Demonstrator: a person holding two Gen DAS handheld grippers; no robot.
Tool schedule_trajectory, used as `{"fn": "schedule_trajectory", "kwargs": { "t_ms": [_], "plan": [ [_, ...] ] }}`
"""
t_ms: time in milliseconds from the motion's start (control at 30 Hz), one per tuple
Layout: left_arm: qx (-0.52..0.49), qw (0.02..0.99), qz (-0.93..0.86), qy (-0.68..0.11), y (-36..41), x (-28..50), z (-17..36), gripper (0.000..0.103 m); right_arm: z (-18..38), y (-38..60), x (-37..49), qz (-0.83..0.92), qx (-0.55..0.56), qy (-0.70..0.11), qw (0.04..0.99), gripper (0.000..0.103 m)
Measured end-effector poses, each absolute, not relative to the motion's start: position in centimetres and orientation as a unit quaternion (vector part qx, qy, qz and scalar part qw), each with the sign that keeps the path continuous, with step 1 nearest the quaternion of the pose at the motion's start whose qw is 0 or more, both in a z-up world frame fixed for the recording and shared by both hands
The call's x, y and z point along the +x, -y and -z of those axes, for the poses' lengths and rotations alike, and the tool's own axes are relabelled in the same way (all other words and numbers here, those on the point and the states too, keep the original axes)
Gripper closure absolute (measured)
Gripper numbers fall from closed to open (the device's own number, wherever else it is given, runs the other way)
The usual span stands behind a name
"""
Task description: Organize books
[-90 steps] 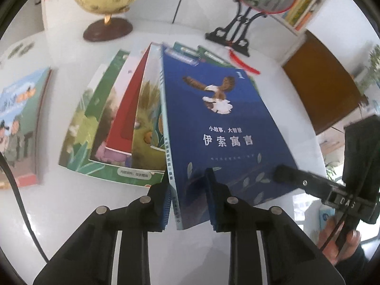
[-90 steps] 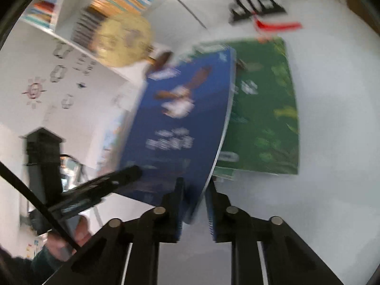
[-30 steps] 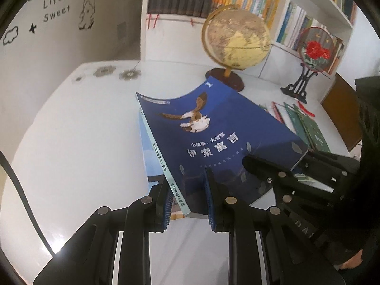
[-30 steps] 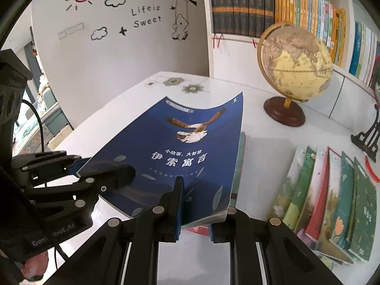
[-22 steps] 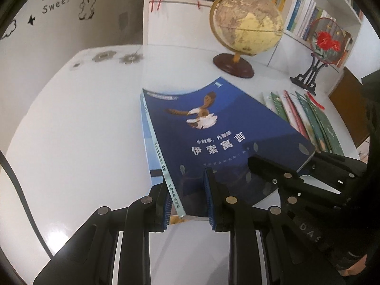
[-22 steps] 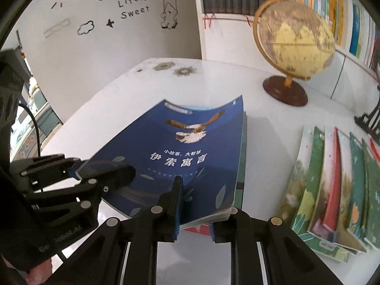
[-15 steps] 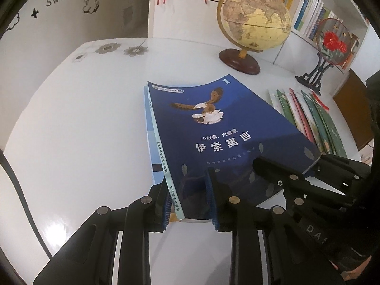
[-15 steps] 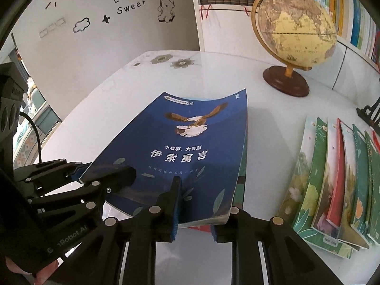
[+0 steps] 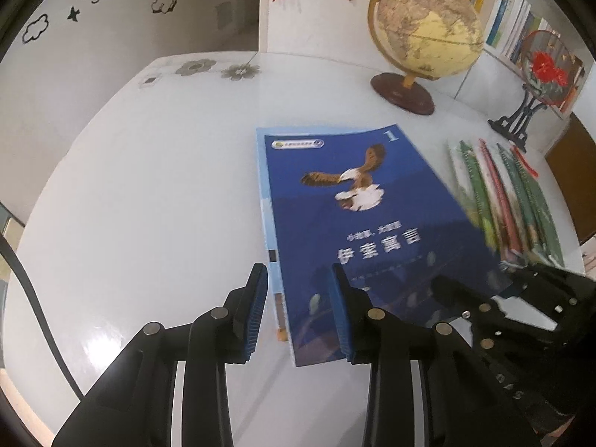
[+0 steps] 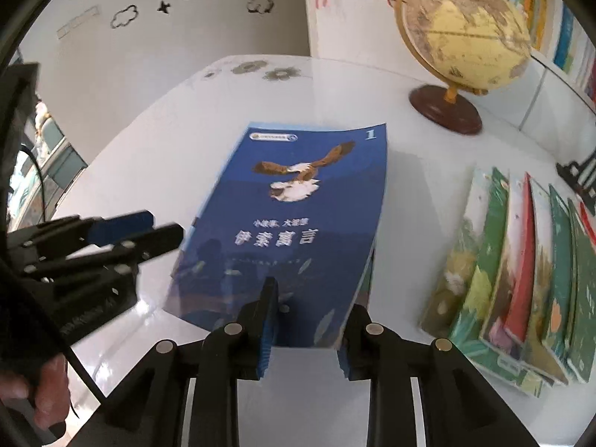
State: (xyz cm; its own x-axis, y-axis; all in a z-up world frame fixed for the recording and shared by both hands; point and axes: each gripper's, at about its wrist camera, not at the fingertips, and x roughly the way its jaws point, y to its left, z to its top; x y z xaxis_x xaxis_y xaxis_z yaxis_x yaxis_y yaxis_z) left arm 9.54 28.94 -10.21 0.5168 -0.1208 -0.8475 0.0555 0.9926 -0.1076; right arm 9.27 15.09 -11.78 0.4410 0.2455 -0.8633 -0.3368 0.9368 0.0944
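Note:
A blue book with an eagle on its cover [image 9: 357, 223] [image 10: 298, 223] lies flat on top of another book, whose light blue edge [image 9: 266, 223] shows at the left. My left gripper [image 9: 298, 311] straddles its near left corner. The jaws are opening and the pads stand off the cover. My right gripper [image 10: 307, 329] straddles the near right corner, also opening, with its pads clear of the book. Each gripper shows in the other's view: the right gripper [image 9: 484, 290] and the left gripper [image 10: 149, 231].
A fanned row of thin green and red books [image 9: 503, 205] [image 10: 521, 279] lies to the right on the white table [image 9: 149, 186]. A globe [image 9: 424, 29] [image 10: 462, 29] and a red fan ornament on a stand [image 9: 540, 74] are behind. A hand [image 10: 48, 383] holds the left gripper.
The blue book has come down from a raised, bent hold to lie flat on the stack. Both pairs of jaws have widened and let go of its near corners.

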Motion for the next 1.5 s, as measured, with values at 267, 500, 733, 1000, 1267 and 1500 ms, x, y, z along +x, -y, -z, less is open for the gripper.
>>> {"fn": "schedule_trajectory", "kwargs": {
  "t_ms": [267, 500, 733, 1000, 1267, 1500],
  "plan": [
    [-0.027, 0.883, 0.077, -0.462, -26.5, 8.7, 7.2, 0.072, 10.7, -13.7, 8.6, -0.152, -0.043, -0.497, 0.853, 0.077],
    [-0.019, 0.884, 0.062, -0.463, -27.9, 8.2, 6.8, 0.073, 12.1, -14.5, 8.5, -0.159, -0.035, -0.510, 0.844, 0.077],
    [-0.014, 0.884, 0.075, -0.462, -26.8, 7.4, 6.4, 0.073, 11.5, -15.0, 7.0, -0.073, -0.141, -0.471, 0.868, 0.075],
    [-0.017, 0.892, 0.125, -0.433, -21.9, 6.3, 2.3, 0.073, 6.4, -8.8, 4.3, -0.025, -0.087, -0.451, 0.888, 0.075],
    [0.009, 0.890, 0.177, -0.420, -14.4, 4.9, -0.4, 0.073, 0.9, -2.0, 1.1, 0.041, -0.045, -0.429, 0.901, 0.072],
    [0.023, 0.888, 0.195, -0.415, -8.9, 3.5, -1.6, 0.073, -1.2, 2.7, -0.3, 0.061, -0.040, -0.419, 0.905, 0.067]
  ]
}}
